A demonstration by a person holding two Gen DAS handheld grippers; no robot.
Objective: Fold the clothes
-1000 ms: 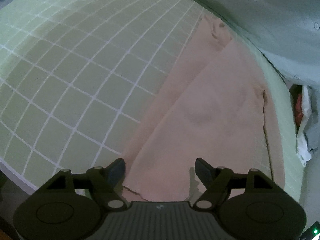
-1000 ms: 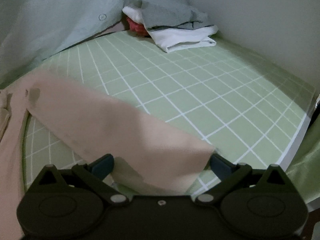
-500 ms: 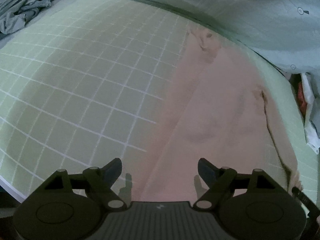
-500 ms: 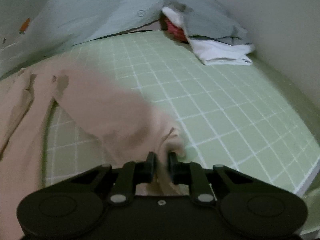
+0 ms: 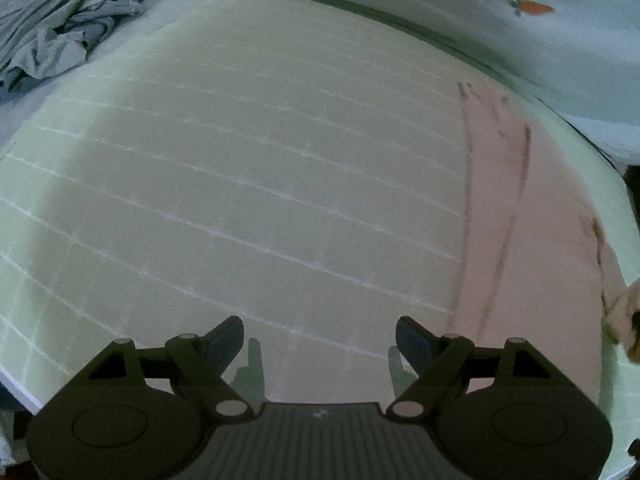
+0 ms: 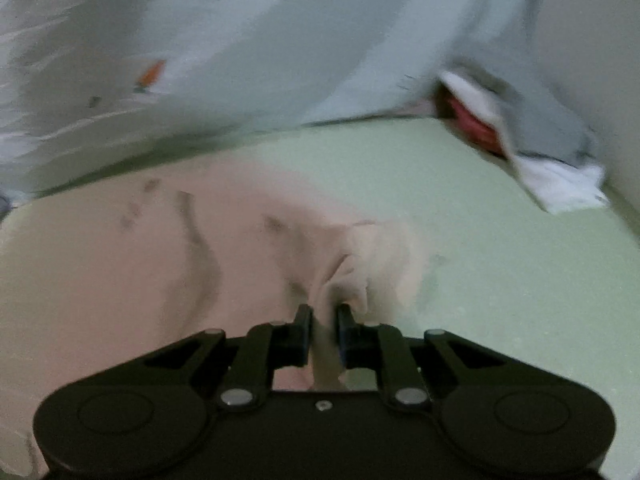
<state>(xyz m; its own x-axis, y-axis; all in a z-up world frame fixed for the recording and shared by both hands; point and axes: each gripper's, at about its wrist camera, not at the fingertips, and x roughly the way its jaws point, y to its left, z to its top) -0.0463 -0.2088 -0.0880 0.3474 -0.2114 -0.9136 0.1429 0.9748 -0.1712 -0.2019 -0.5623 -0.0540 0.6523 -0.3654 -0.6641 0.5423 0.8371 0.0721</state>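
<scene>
So the pink garment (image 6: 120, 280) is lying spread on the green grid sheet (image 6: 500, 280) of the bed, w/ the right hand-held gripper (image 6: 323, 320) clamped down on a bunched fold of its edge, jaws nearly together, fabric puckering up right in front of them (they've just been closing, and the cloth is def between them). Left hand-held gripper (image 5: 319, 340) is wide open w/ nothing in it, hovering over bare sheet, the garment (image 5: 532, 240) off to its right. IMO this thing is thin, light and totally floppy, so it'll sag and drag wherever it isn't supported, prob not slippery on the sheet tho. Best bet is grabbing at a hem or corner, one per gripper, not mid-panel. Folded pile (image 6: 552, 168) sits in the far corner, crumpled grey clothes (image 5: 68, 28) at the other.
</scene>
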